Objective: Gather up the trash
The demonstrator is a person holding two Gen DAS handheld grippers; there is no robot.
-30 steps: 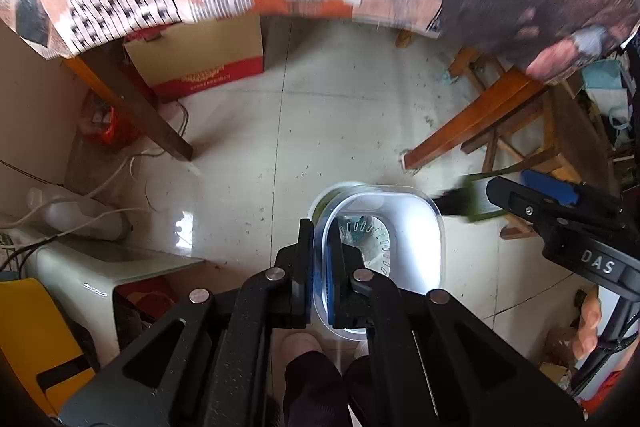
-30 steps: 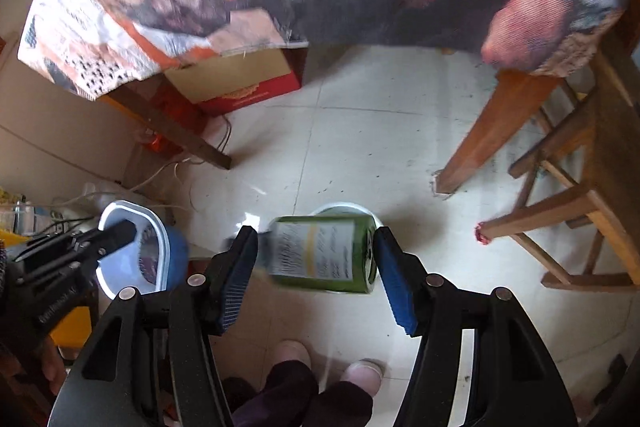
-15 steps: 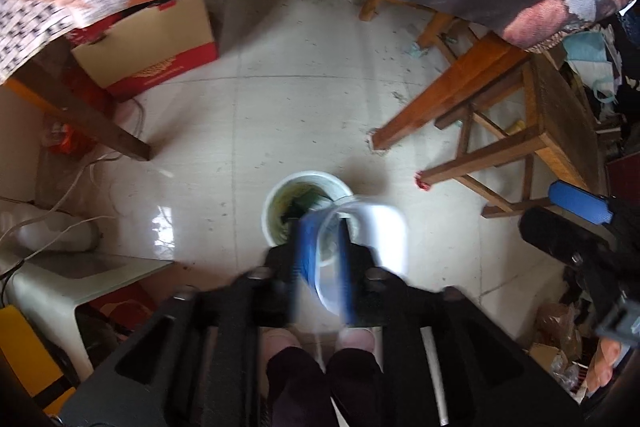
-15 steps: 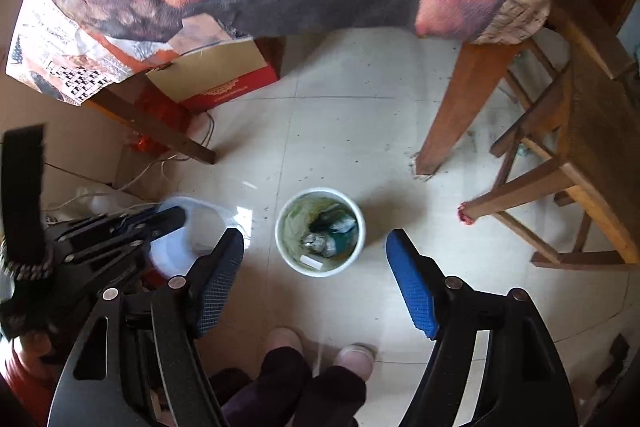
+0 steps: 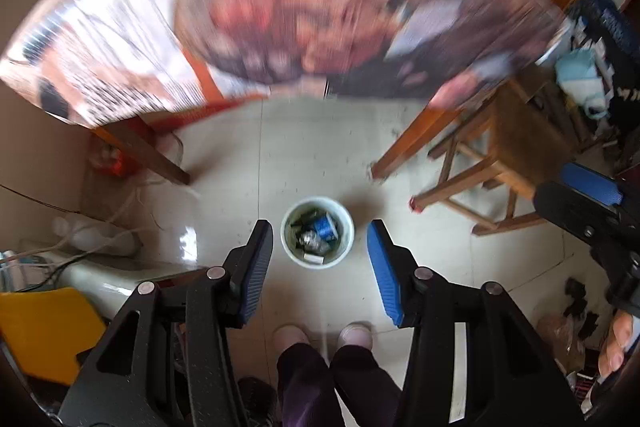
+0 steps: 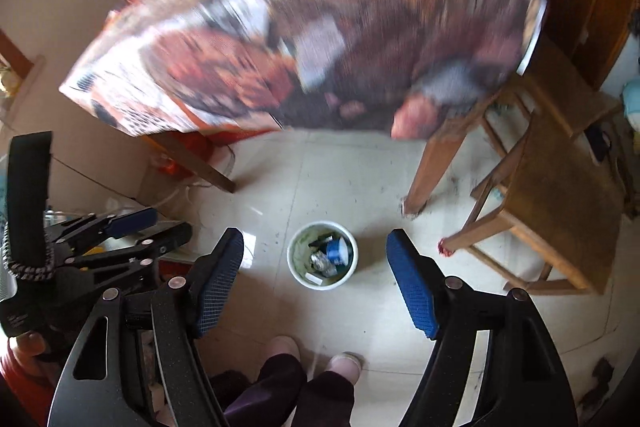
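Left hand-held gripper (image 5: 320, 259): jaws just opening, released, nothing between them. Trash lies in the bin (image 5: 317, 237) on the floor, directly below. Right hand-held gripper (image 6: 316, 279): released, empty. Risk: lifting into the desk (image 5: 280, 27) overhang above, which would snag its cover. Stool (image 6: 560, 195) crowds the right
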